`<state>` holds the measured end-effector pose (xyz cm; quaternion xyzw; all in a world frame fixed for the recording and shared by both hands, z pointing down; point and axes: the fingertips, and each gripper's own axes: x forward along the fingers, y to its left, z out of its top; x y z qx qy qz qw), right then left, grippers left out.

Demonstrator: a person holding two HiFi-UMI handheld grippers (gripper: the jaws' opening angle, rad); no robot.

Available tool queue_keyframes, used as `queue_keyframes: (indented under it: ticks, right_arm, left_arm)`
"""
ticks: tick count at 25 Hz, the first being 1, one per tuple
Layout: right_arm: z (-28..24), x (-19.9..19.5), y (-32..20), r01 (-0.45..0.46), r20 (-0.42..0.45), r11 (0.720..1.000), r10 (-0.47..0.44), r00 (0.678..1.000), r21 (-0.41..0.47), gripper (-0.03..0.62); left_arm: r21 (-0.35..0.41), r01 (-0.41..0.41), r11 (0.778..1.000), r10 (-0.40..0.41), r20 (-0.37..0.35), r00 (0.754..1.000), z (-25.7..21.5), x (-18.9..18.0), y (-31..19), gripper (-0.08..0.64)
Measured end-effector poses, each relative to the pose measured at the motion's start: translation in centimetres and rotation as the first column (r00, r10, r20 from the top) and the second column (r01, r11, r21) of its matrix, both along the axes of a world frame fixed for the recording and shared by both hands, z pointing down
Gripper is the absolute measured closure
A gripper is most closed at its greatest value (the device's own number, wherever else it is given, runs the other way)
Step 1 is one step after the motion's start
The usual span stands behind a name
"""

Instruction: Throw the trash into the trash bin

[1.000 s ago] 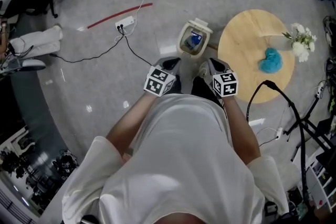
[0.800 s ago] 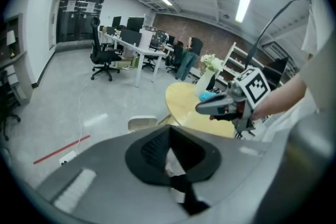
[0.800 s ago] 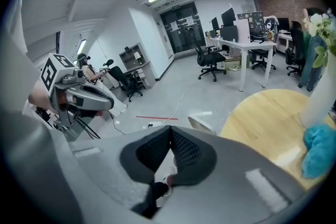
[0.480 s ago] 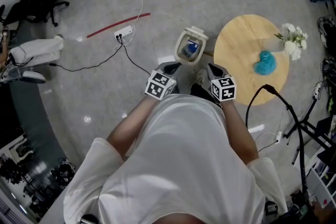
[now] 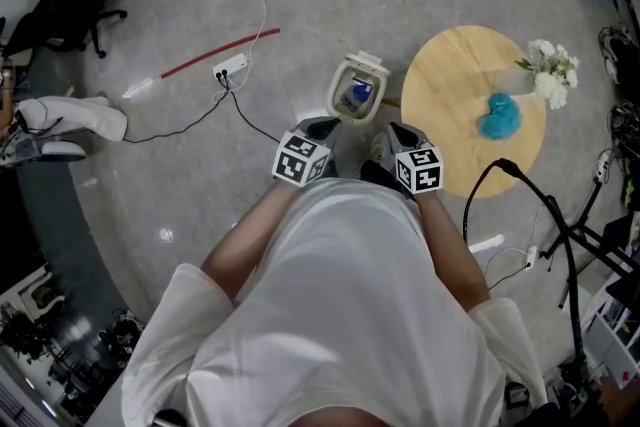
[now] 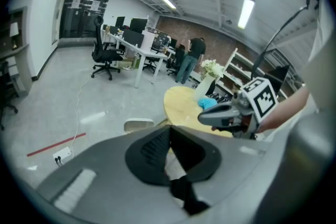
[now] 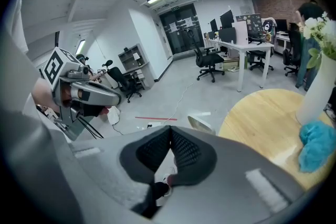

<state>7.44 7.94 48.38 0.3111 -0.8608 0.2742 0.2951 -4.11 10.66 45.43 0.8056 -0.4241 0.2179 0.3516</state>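
A cream trash bin (image 5: 357, 87) stands on the floor with something blue inside, just beyond both grippers. It also shows as the bin (image 6: 139, 125) and the bin (image 7: 200, 123). A teal crumpled piece of trash (image 5: 497, 118) lies on the round wooden table (image 5: 450, 95), beside a vase of white flowers (image 5: 548, 75). My left gripper (image 5: 322, 127) is held near my body, shut and empty, its tip (image 6: 169, 128) short of the bin. My right gripper (image 5: 395, 133) is level with it, also shut and empty, left of the table and of the teal trash (image 7: 317, 147).
A white power strip (image 5: 230, 70) with black cables and a red strip (image 5: 220, 53) lie on the floor to the left. A black stand with a cable (image 5: 560, 225) rises at the right. Office desks and chairs (image 6: 126, 55) stand further off.
The head view has drifted a little, so bin and table sit slightly lower left. Both grippers stay where they were, still shut.
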Motion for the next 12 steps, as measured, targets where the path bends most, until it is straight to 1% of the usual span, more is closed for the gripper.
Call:
queue_keyframes:
  ticks: [2,4,9,12]
  right_arm:
    - [-0.2,0.1,-0.4,-0.016,0.001,1.0,0.016,1.0,0.004,0.591]
    - [-0.3,0.2,-0.6,-0.024,0.003,1.0,0.024,1.0,0.005,0.591]
    - [0.1,2.1,-1.1,-0.041,-0.027,0.999,0.041,0.999,-0.006,0.591]
    - [0.2,3.6,-1.5,-0.062,-0.045,0.998,0.062,0.997,0.0,0.591]
  left_arm:
    - [-0.013,0.017,1.0,-0.017,-0.025,1.0,-0.3,0.1,-0.5,0.555]
    - [-0.008,0.016,1.0,-0.016,-0.025,1.0,-0.6,0.4,-0.9,0.555]
    - [0.025,-0.027,0.999,0.026,0.037,0.999,-0.6,1.9,-1.9,0.555]
    - [0.025,-0.034,0.999,0.033,0.047,0.998,-0.4,2.9,-2.4,0.555]
